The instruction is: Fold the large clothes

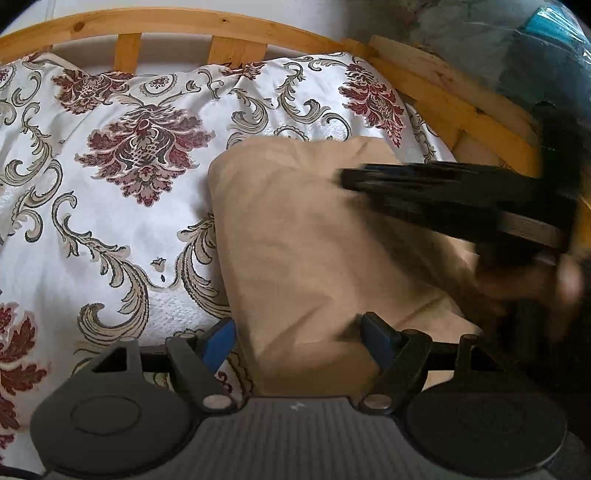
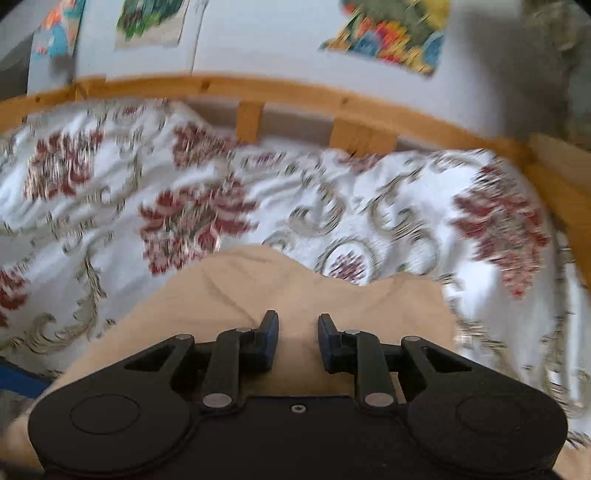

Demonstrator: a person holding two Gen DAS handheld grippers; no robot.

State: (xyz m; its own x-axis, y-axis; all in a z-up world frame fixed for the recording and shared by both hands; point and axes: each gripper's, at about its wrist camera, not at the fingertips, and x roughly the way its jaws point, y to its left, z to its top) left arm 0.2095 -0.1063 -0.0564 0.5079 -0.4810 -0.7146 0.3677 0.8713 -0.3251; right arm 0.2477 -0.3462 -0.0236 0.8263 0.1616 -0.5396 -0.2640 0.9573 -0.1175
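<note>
Blue-padded fingers of the left gripper (image 1: pixel 299 341) stand spread wide just above the near edge of a folded beige garment (image 1: pixel 314 236), gripping nothing. Over the garment's right side, the right gripper (image 2: pixel 297 338) shows blurred in the left wrist view; its own view has the fingers part-open w/ a clear gap, hovering over beige cloth, nothing pinched.

Garment lies as a thick, roughly rectangular bundle on the bed, near the right-hand rail, its left edge neat, far edge lumpy.

Risks, as judged: neither gripper has hold of the cloth, so a sweep of the right one could drag the top layer and undo the fold. A grab w/ fingers this wide may take several layers at once, or catch the bedspread (image 1: pixel 110 206) beneath. Soft bedding gives under pressure, so creases may not set flat. Bundle also sits close to the bed's edge & could slide off toward the rail.

Beyond: white bedspread w/ maroon floral & grey scroll print, rumpled. Pine bed frame (image 1: pixel 177 22) w/ slats behind. Pale wall w/ colourful pictures (image 2: pixel 391 33), blurred.
</note>
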